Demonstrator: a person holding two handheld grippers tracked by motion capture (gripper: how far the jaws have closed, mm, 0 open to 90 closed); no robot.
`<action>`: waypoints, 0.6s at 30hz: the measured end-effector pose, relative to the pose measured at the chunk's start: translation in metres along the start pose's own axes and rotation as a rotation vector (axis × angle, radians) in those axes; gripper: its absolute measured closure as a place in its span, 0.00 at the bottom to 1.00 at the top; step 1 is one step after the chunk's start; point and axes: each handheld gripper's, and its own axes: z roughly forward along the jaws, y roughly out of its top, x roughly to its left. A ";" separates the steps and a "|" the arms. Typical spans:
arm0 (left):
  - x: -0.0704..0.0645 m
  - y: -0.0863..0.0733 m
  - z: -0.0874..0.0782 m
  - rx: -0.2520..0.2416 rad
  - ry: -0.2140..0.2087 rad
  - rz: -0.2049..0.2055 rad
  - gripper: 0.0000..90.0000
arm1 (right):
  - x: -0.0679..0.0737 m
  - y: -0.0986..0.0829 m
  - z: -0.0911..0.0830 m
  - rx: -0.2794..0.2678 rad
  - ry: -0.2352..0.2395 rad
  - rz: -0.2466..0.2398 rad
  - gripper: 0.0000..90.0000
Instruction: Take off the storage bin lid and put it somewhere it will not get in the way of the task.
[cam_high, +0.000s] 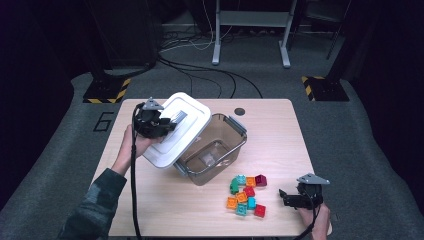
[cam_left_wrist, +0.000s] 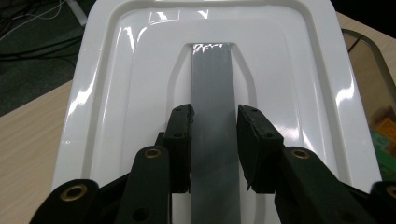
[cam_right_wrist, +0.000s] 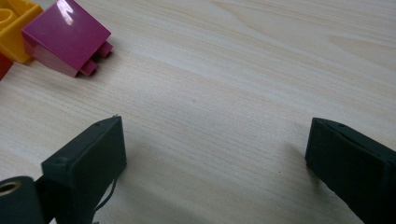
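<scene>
My left gripper is shut on the grey handle strip of a white box lid, which it holds tilted above the left rim of a clear plastic box. In the left gripper view both jaws press the grey handle from either side, and the white lid spreads out behind them. The box tips toward the front and looks empty. My right gripper rests low at the table's front right, open, with bare wood between its jaws. A magenta brick lies off to its left.
A cluster of several coloured bricks lies on the wooden table between the box and the right gripper. A dark round hole marks the far table edge. Cables and stand legs lie on the floor beyond.
</scene>
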 end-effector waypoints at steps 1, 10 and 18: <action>0.003 -0.001 -0.002 0.007 0.001 -0.002 0.74 | 0.000 0.000 0.000 0.000 0.000 0.000 0.04; 0.025 -0.019 -0.014 -0.003 0.055 -0.055 0.74 | 0.000 0.000 0.000 -0.001 0.001 -0.005 0.04; 0.042 -0.035 -0.023 -0.004 0.090 -0.093 0.74 | 0.000 0.000 0.001 0.015 0.004 -0.005 0.00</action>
